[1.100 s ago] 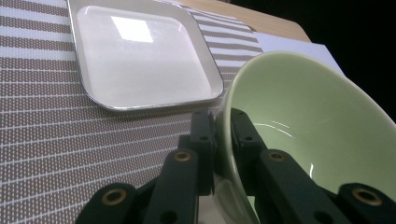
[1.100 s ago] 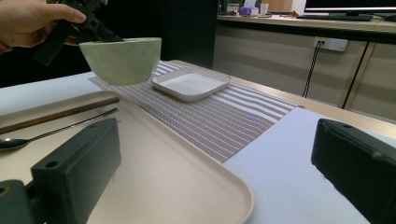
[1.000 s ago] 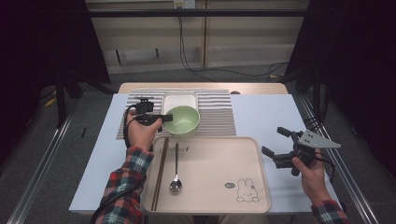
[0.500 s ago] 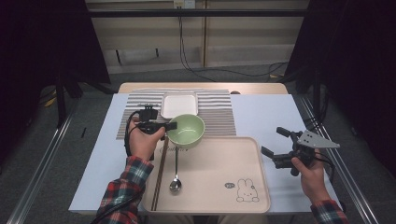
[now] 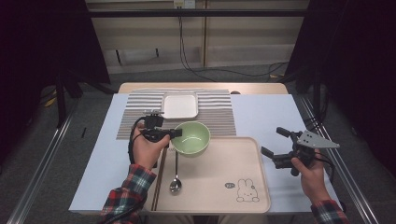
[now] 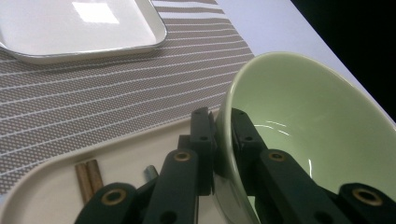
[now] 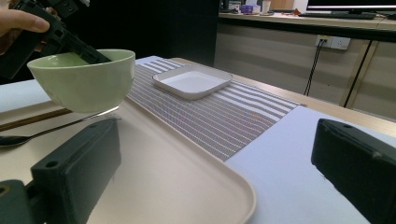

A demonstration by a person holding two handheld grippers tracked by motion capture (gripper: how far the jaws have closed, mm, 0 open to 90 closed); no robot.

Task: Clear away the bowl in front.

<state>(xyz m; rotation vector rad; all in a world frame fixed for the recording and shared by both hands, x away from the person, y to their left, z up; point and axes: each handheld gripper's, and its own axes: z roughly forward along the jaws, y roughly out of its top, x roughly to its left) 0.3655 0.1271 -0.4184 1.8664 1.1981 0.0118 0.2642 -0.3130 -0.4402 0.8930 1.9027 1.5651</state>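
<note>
In the high view, the left gripper (image 5: pixel 173 134) sits left of centre, clenched on the rim of the green bowl (image 5: pixel 192 138). The left gripper view shows 1 jaw outside the bowl (image 6: pixel 317 130) wall and 1 inside it, both pressed against the rim on the bowl's left side. In the right gripper view the bowl (image 7: pixel 84 79) hangs tilted in the upper left of the frame, lifted clear above the tray (image 7: pixel 187 182), with the left gripper (image 7: pixel 95 57) hooked over its far rim.

The beige tray (image 5: pixel 219 186) fills the lower centre of the high view, and the bowl hovers over its upper left corner, partly overlapping the striped mat (image 5: pixel 140 112) behind it. A spoon (image 5: pixel 175 179) lies on the tray just below the bowl, and a pair of chopsticks (image 5: pixel 159 179) lies along the tray's left edge. A rabbit drawing (image 5: pixel 247 190) marks the tray's lower right corner. A white square plate (image 5: pixel 180 104) rests on the mat in the upper centre.

The right gripper (image 5: pixel 272 143) is held at the right of the high view, beside the tray's right edge, well apart from the bowl. Its 2 jaws stand wide and released, with nothing between them, as the right gripper view shows.
</note>
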